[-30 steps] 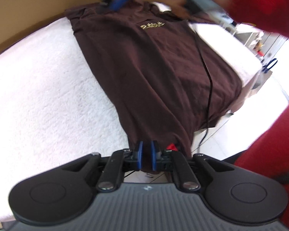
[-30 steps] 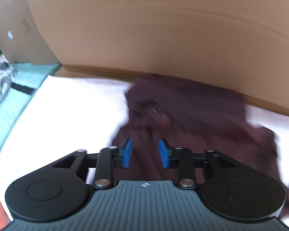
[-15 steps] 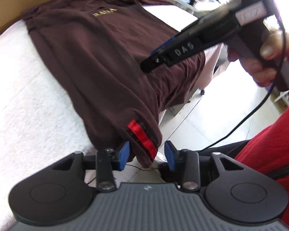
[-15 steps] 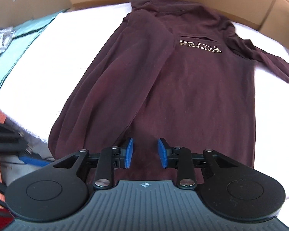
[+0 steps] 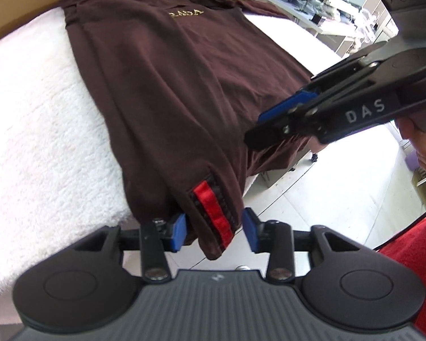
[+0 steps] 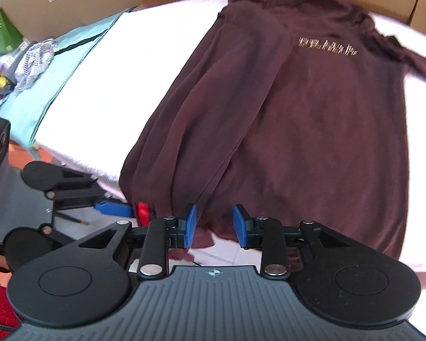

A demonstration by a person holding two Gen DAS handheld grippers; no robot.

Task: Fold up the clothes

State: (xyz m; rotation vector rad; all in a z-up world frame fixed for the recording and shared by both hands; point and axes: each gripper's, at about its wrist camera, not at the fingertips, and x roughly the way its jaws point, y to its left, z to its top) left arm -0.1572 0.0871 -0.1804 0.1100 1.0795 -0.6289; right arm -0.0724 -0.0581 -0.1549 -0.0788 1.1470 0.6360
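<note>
The brown shirt (image 5: 184, 85) overhangs the white-covered table's (image 5: 37, 130) near edge, its red-striped cuff (image 5: 213, 213) between the closing left gripper (image 5: 214, 230), while only the right view shows hem between the parted right gripper (image 6: 214, 226).

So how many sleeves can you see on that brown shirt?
2. One sleeve lies folded down the shirt's front, its red-striped cuff hanging off the near edge. The other sleeve sticks out sideways near the collar.

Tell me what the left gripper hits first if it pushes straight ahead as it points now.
Most likely the red-striped cuff of the brown sweater: it already hangs between the closing, not yet gripping jaws of the left gripper.
</note>
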